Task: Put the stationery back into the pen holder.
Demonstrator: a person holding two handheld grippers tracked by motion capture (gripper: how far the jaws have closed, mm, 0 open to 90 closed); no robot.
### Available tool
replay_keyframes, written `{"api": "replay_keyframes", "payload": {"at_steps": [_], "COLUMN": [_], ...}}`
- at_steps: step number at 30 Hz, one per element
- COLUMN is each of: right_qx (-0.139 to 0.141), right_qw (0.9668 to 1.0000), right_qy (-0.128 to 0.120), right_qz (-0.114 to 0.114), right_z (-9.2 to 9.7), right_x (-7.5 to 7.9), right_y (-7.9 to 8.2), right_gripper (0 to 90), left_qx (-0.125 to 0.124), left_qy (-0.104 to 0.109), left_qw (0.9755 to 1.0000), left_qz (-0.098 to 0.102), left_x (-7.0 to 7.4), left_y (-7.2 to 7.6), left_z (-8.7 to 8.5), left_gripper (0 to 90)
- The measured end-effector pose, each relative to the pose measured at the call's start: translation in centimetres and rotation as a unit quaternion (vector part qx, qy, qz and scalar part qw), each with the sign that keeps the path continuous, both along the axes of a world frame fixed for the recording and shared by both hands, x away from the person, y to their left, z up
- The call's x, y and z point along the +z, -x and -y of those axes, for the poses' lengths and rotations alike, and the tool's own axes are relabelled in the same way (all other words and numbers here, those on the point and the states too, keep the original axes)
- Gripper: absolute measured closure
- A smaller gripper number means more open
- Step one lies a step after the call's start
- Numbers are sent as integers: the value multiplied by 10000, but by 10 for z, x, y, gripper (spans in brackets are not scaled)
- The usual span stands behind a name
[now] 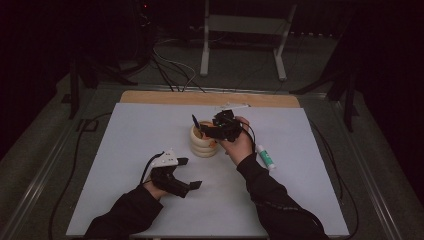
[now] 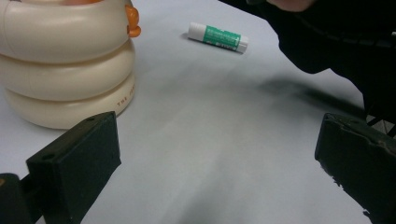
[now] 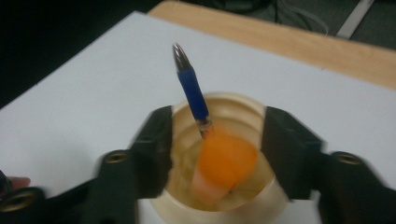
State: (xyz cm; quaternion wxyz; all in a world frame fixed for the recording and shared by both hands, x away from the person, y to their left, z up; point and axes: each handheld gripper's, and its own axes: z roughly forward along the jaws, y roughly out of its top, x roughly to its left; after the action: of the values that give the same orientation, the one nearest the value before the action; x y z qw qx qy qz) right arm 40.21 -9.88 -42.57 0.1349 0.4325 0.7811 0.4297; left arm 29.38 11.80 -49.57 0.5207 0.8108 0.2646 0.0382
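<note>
Tool (image 2: 219,168) open; cream holder (image 2: 65,65) left, glue stick (image 2: 218,37) beyond.

Readable text: on the lowest ring of the cream ringed holder (image 2: 65,70), at about 9 o'clock from my left jaws in the left gripper view, small brown capitals "THE", with further letters curving out of sight. The glue stick (image 2: 218,37), toward 12 o'clock, carries a green label with white print too small to read. Nothing else legible.
</note>
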Motion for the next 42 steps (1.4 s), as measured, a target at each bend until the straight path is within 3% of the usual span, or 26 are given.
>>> {"api": "replay_keyframes", "payload": {"at_steps": [3, 6, 8, 13, 27, 42], "right_qx": [-38, -37, 153, 224, -29, -309], "right_qw": [9997, 9992, 9987, 9982, 9980, 9975], "right_qy": [-148, -304, -419, -473, -454, -265], "right_qz": [202, 258, 261, 294, 440, 577], "right_z": [4, 10, 16, 27, 68, 111], "right_x": [8, 13, 16, 19, 28, 9], "right_y": [4, 6, 8, 11, 18, 27], "right_gripper": [279, 200, 119, 105, 107, 141], "left_qx": [-8, -14, -14, -11, -21, -23], "left_qy": [-2, 4, 4, 13, 32, 54], "left_qw": [10000, 10000, 10000, 10000, 10000, 10000], "left_qz": [-5, -4, 1, -8, 10, 4], "left_x": [0, 0, 0, 0, 1, 1], "left_y": [0, 0, 0, 0, 0, 1], "left_z": [0, 0, 0, 0, 0, 1], "left_gripper": [7, 7, 7, 7, 7, 7]}}
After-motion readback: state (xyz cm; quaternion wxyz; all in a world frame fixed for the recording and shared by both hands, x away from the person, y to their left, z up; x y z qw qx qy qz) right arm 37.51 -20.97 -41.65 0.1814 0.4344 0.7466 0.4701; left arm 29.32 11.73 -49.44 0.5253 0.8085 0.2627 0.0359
